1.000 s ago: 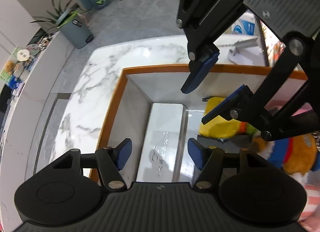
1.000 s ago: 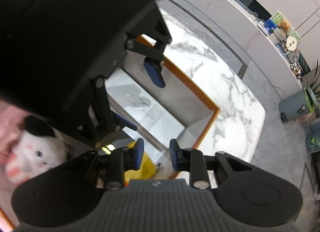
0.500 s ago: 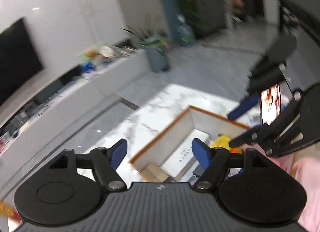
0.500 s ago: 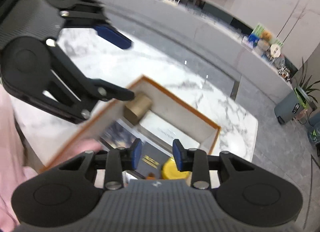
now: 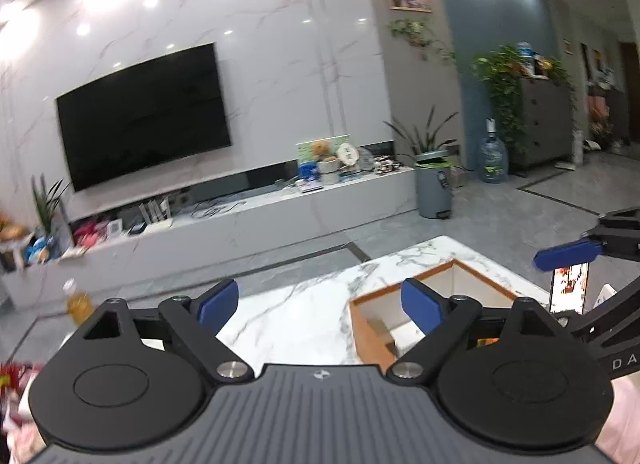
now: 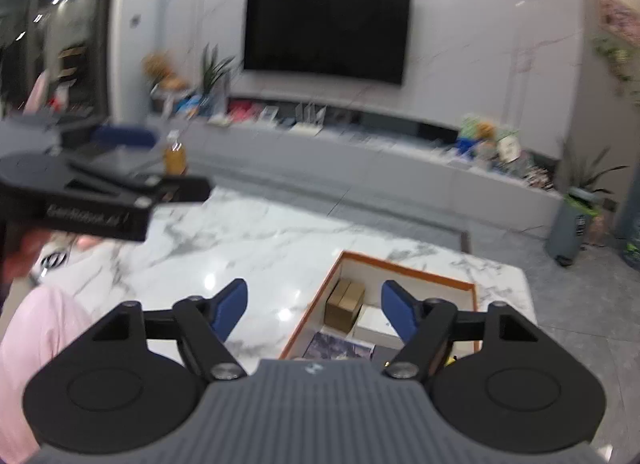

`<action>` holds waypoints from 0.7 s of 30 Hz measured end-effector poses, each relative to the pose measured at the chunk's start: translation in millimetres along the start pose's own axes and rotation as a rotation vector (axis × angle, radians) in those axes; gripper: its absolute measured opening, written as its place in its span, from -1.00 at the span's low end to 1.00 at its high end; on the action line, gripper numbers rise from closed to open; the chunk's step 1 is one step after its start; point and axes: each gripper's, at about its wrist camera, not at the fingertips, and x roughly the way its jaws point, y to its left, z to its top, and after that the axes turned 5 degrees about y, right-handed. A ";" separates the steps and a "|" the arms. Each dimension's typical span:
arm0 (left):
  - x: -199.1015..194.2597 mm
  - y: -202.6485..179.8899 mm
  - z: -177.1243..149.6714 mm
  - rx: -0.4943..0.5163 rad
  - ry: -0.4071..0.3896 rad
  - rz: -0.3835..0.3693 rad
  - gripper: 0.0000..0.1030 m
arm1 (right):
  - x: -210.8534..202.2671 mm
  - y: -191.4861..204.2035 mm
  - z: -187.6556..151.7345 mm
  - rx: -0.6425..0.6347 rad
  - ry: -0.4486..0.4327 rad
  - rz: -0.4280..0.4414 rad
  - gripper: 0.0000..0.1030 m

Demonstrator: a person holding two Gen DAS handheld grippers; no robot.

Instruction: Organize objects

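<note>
Right wrist view: my right gripper (image 6: 313, 309) hangs spread and empty above the orange-rimmed box (image 6: 404, 266), which sits on the marble table (image 6: 240, 240) holding a brown carton (image 6: 344, 305) and white case (image 6: 370, 322). Half a second ago its pads were nearly together. Left gripper (image 5: 320, 306), also spread, now faces the TV (image 5: 144, 114). Box's long axis runs toward me.
</note>
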 end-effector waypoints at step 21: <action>-4.6 30.8 -101.9 -0.220 0.228 0.110 1.00 | 29.0 43.2 -93.7 0.209 0.051 -0.135 0.54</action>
